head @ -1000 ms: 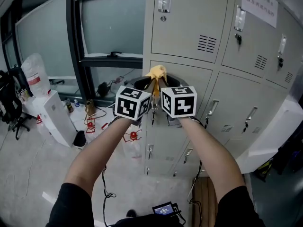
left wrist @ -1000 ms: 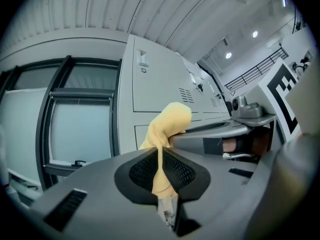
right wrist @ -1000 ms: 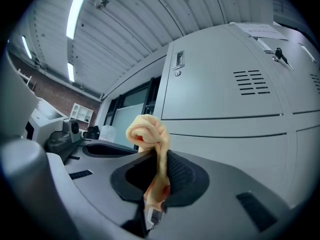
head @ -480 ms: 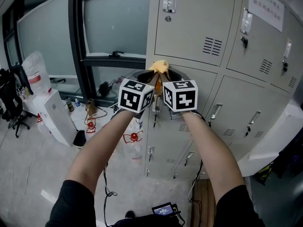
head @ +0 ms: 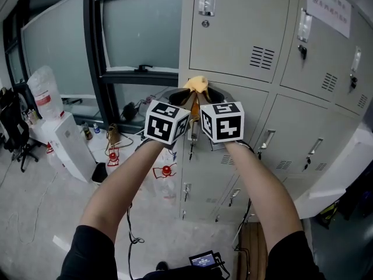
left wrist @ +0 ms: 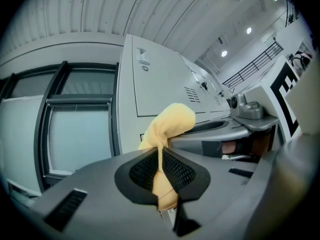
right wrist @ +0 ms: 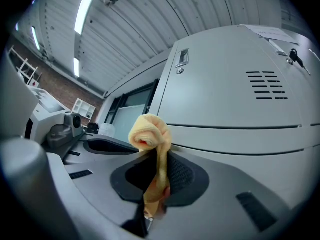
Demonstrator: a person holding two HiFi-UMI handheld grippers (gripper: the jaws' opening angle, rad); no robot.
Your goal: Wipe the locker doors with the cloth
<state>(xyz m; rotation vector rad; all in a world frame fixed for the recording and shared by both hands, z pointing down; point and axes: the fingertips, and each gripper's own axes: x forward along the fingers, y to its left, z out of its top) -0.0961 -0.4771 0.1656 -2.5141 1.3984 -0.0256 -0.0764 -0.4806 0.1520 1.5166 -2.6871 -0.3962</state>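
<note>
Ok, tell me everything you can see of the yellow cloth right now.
The soft yellow cloth is bunched into a crumpled, rounded wad of thin-looking fabric. The left tongs and right tongs are both shut on it, side by side, with the wad bulging beyond their tips and a fold trailing back between the pads. It is held at the pale grey metal locker door, near that door's lower edge; whether it touches the metal cannot be told.

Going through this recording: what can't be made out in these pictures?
Head view: whether the bunched yellow cloth touches the beige metal locker doors; the left gripper and right gripper block the contact spot.
Head view: print on the white paper notice, too small to read.
Both gripper views: the cloth's lower end, buried between shut jaws.
</note>
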